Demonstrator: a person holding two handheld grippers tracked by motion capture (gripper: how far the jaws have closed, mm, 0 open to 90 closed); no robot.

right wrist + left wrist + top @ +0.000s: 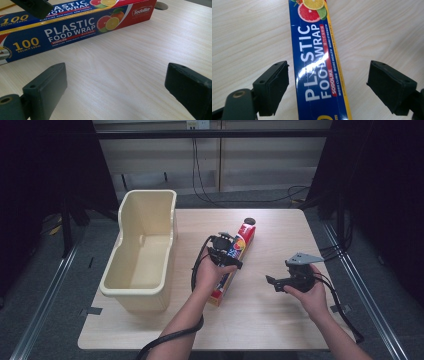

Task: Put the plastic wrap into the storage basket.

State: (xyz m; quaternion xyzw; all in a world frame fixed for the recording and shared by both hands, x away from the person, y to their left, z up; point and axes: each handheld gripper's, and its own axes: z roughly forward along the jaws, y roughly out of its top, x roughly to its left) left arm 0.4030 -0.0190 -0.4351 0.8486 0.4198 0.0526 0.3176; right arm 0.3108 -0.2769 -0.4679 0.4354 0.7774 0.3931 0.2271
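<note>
Straddling the plastic wrap box (317, 75), the left gripper (327, 85) stands open, bare table (280, 320) showing each side; the right gripper (115, 87) gapes over clear tabletop, near the bin (142, 255).

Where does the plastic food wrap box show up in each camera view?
High view: plastic food wrap box lies mid-table, under the left hand-held gripper.
Left gripper view: box runs up the centre, between open jaws that do not touch it.
Right gripper view: box crosses the upper left.
Shared landmark: wooden table.
</note>
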